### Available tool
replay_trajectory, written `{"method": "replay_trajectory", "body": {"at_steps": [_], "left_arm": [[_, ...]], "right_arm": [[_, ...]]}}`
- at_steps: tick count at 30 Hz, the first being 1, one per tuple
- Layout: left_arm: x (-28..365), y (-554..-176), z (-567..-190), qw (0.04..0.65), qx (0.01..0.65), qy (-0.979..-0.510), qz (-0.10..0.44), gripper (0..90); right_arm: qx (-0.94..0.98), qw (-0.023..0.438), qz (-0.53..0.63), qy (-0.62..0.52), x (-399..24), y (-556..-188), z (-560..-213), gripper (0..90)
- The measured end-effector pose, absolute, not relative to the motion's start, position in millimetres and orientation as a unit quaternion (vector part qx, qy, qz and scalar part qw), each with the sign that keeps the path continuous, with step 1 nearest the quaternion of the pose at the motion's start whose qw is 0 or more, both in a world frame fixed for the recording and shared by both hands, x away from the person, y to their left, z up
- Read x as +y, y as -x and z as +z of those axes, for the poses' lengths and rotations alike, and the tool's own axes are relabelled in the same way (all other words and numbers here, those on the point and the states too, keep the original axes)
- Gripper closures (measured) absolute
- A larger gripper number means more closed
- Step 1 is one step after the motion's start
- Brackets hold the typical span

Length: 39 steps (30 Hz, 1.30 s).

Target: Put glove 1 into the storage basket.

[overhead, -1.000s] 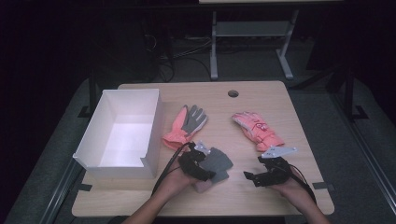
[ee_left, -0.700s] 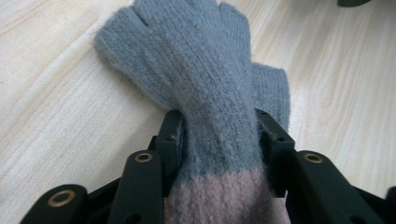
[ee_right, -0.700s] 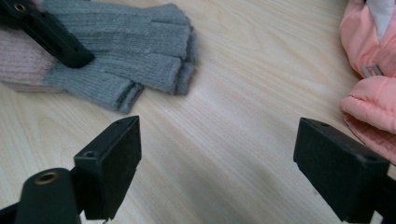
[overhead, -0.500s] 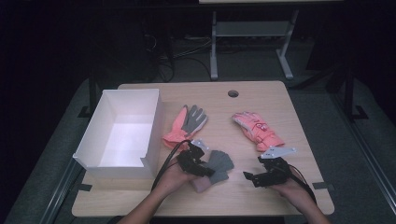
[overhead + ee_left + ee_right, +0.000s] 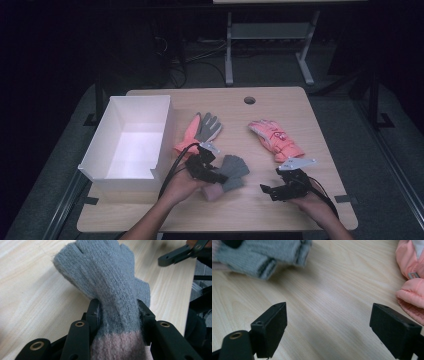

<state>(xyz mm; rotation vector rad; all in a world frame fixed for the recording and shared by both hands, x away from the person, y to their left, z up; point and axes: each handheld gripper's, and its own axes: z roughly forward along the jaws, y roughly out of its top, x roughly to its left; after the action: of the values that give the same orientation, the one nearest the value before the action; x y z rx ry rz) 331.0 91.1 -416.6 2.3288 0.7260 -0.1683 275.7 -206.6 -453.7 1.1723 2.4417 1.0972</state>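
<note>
1. Left gripper [image 5: 117, 315] has just closed its jaws and now clamps the knit glove [image 5: 107, 282] just above its pink cuff, a firm spot for lifting.
2. Right gripper [image 5: 328, 322] stands wide and empty over bare table [image 5: 332, 290], right of the glove, ready to help.
3. Glove sits near the table's near edge, right of the box [image 5: 131, 145].
4. Compared with 1 second ago, the glove's fingers look slightly raised.

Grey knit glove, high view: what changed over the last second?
The left gripper has just been closing its fingers on the grey knit glove, gripping it just above the pink cuff, and has begun lifting it slightly. Unchanged: the right gripper stays open and still, and the two pink gloves and the white box lie as before.
</note>
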Motion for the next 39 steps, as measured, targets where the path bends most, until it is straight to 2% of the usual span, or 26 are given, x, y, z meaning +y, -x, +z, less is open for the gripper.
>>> {"method": "replay_trajectory", "body": {"at_steps": [18, 27, 39], "left_arm": [[113.5, -327.8, -350.0, 0.366, 0.288, -0.884, -0.035, 62.3], [136.3, -337.4, -321.8, 0.375, 0.3, -0.877, -0.023, 62.3], [168.7, -353.8, -292.1, 0.387, 0.321, -0.864, 0.021, 62.3]], "right_arm": [[0.827, 0.111, 0.373, -0.405, -208.5, -276.9, -455.0, 12.7], [0.829, 0.111, 0.369, -0.404, -208.0, -277.4, -456.8, 12.3], [0.832, 0.113, 0.371, -0.398, -206.7, -276.3, -457.6, 12.1]]}}
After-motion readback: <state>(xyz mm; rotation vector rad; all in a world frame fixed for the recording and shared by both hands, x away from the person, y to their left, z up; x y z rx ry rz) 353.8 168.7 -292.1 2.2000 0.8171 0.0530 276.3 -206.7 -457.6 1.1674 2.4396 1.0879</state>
